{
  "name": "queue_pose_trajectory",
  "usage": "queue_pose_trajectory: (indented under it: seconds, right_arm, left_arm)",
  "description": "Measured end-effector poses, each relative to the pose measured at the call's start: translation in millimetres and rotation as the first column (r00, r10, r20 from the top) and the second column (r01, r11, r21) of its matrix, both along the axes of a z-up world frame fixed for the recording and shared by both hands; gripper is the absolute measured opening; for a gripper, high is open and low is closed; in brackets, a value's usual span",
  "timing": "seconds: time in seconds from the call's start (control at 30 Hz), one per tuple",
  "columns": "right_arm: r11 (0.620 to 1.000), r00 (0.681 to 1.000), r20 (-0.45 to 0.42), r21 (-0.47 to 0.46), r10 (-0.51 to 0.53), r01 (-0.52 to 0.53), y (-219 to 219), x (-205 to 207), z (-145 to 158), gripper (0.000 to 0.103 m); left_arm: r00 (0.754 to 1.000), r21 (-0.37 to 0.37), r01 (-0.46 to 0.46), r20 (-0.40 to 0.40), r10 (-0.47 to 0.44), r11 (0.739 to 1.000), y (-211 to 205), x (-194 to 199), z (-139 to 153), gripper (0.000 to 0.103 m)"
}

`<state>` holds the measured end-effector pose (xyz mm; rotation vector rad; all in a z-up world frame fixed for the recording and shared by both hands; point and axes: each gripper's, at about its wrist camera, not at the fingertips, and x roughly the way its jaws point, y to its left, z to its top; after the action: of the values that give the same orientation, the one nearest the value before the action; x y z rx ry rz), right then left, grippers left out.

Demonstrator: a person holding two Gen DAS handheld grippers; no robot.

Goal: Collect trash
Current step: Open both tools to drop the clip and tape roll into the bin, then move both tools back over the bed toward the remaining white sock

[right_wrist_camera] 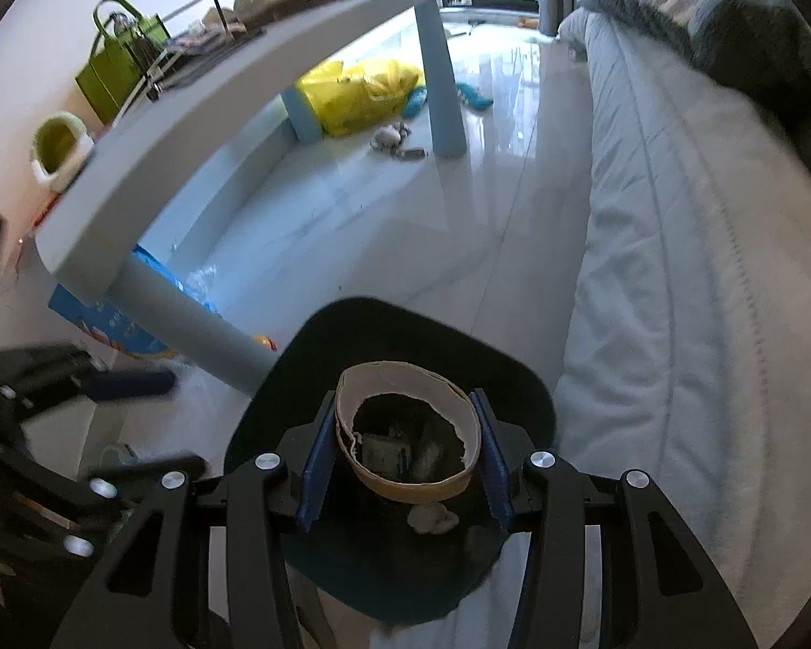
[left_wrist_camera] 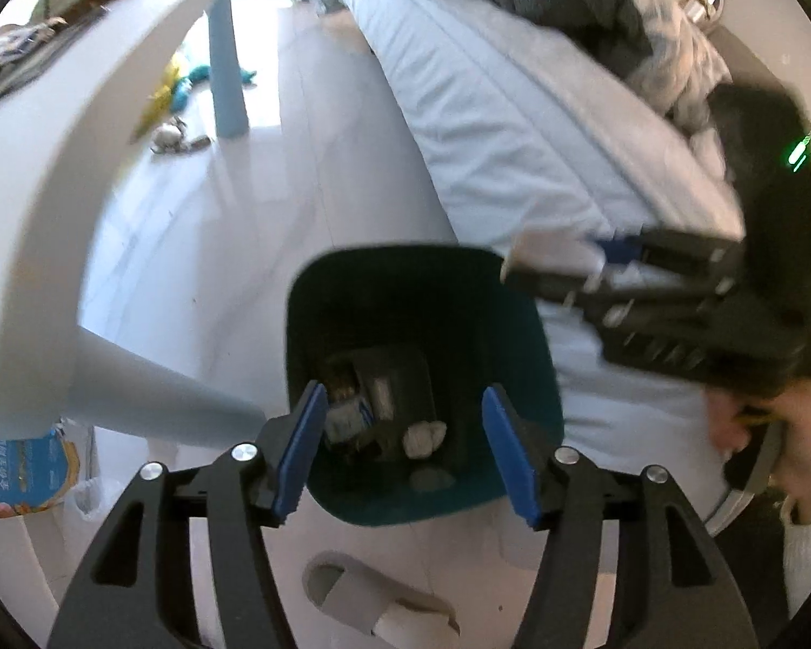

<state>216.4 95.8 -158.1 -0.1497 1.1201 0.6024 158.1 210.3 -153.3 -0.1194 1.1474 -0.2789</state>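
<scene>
A dark teal trash bin (left_wrist_camera: 535, 378) stands on the floor between the table and the bed. Crumpled white paper (left_wrist_camera: 424, 438) and other scraps lie in its bottom. My left gripper (left_wrist_camera: 403, 451) hangs over the bin's mouth, open, with nothing between its blue pads. In the right wrist view, my right gripper (right_wrist_camera: 405, 451) is shut on a cardboard ring (right_wrist_camera: 408, 435), a torn tape core, held above the bin (right_wrist_camera: 524, 378). The right gripper (left_wrist_camera: 546, 265) also shows blurred in the left wrist view, at the bin's far right rim, with a hand behind it.
A white table (right_wrist_camera: 232, 108) on pale blue legs (right_wrist_camera: 443, 86) stands left of the bin, cluttered on top. The grey-blue bed (right_wrist_camera: 703, 270) runs along the right. A yellow bag (right_wrist_camera: 362, 86) and toys lie under the table. A slipper (left_wrist_camera: 373, 600) lies near the bin.
</scene>
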Motion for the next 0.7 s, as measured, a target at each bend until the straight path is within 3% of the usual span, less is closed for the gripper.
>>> queue_pose_trajectory:
  seconds: [0.2, 0.47, 0.57, 0.63, 0.7]
  right_arm:
    - [1.0, 0.999, -0.053, -0.023, 0.01, -0.011, 14.3, 1.4, -21.4, 0.048]
    - [0.998, 0.995, -0.102, -0.061, 0.022, -0.029, 28.8, -2.7, -46.4, 0.049]
    - [0.994, 0.995, -0.098, -0.106, 0.026, -0.036, 30.3, -4.2, -53.1, 0.058]
    - [0.99, 0.995, -0.098, -0.129, 0.037, -0.049, 30.8, -6.7, -56.9, 0.069]
    - [0.99, 0.994, -0.102, -0.133, 0.036, -0.05, 29.6, -8.3, -58.2, 0.072]
  left_arm:
    - [0.993, -0.034, -0.042, 0.11, 0.045, 0.999, 12.4, -4.6, 26.4, 0.061]
    - [0.968, -0.052, -0.086, 0.233, 0.096, 0.995, 19.8, -6.6, 55.3, 0.05]
    - [0.952, -0.067, -0.1, 0.283, 0.114, 0.993, 22.5, -9.0, 67.5, 0.048]
    - [0.94, -0.07, -0.107, 0.317, 0.124, 0.992, 23.8, -10.9, 74.9, 0.047]
    - [0.927, -0.074, -0.109, 0.353, 0.128, 0.991, 23.4, -13.5, 81.5, 0.047]
